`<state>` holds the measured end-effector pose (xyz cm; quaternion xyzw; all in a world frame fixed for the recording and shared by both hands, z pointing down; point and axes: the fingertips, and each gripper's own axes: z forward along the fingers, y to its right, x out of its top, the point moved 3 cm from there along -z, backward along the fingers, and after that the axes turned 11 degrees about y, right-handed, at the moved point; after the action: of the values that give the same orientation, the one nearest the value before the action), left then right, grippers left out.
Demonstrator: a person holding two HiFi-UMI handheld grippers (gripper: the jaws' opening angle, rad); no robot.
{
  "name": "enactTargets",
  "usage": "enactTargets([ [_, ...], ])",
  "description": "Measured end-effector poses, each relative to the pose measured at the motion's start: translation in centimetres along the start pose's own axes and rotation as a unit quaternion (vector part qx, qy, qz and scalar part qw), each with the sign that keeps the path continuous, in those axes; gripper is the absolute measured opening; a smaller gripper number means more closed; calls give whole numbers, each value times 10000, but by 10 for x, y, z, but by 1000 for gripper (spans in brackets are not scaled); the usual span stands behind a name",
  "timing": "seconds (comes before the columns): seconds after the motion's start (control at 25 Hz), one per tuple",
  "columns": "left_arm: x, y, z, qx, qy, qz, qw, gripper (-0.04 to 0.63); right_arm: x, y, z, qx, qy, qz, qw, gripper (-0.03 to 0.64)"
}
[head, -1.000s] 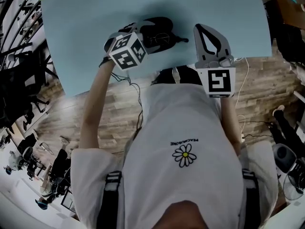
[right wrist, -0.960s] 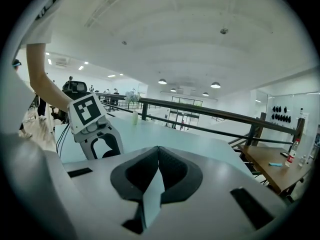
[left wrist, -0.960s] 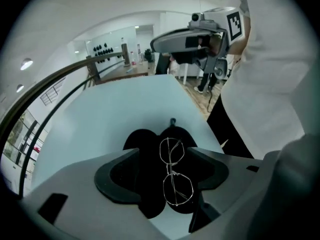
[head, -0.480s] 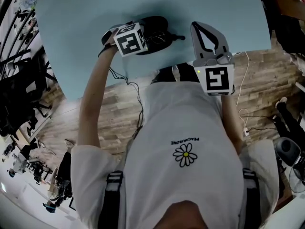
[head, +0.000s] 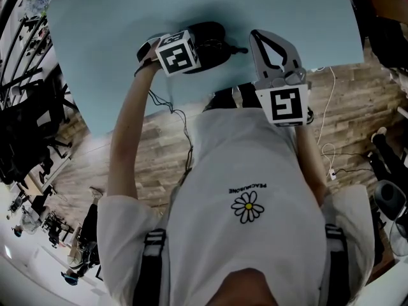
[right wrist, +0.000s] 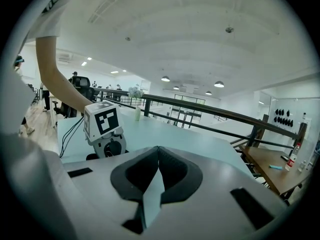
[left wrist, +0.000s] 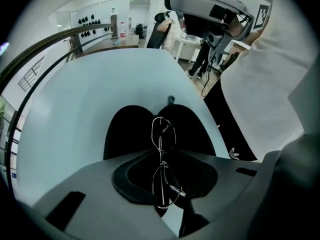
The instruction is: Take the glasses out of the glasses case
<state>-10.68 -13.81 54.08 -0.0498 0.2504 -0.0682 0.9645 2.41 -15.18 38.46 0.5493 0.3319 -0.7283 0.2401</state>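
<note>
Now that the left gripper [left wrist: 161,154] has come down over the black oval glasses case [left wrist: 125,131], lying open by the near edge of the pale blue tabletop [head: 287,11], its jaws have just been closing and pinch the thin wire-framed glasses [left wrist: 163,133], not yet out of the case, so a lift looks due. The right gripper [right wrist: 158,151], jaws together and empty, hangs just beside the case's right end. Only a black cable [head: 175,111] trails off the near edge, blocking nothing.

Left tool [left wrist: 160,154], 11 o'clock on an outstretched arm [head: 127,139], points steeply down, jaws just closed onto the glasses [left wrist: 163,133]. Right tool [right wrist: 158,154], 1 o'clock, near level, jaws together, empty.
</note>
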Motion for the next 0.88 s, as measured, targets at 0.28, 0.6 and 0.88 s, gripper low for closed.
enactTargets([
  [0.28, 4, -2, -4, -198, -221, -152, 9994, 91, -1, 0, -3, 74, -51, -145, 9999, 9],
  [0.6, 12, -1, -16, -460, -2, -388, 9982, 80, -3, 3, -2, 226, -121, -420, 9988, 9],
  [0.88, 10, -1, -22, -452, -856, -103, 9953, 80, -1, 3, 1, 215, -53, -338, 9992, 9],
])
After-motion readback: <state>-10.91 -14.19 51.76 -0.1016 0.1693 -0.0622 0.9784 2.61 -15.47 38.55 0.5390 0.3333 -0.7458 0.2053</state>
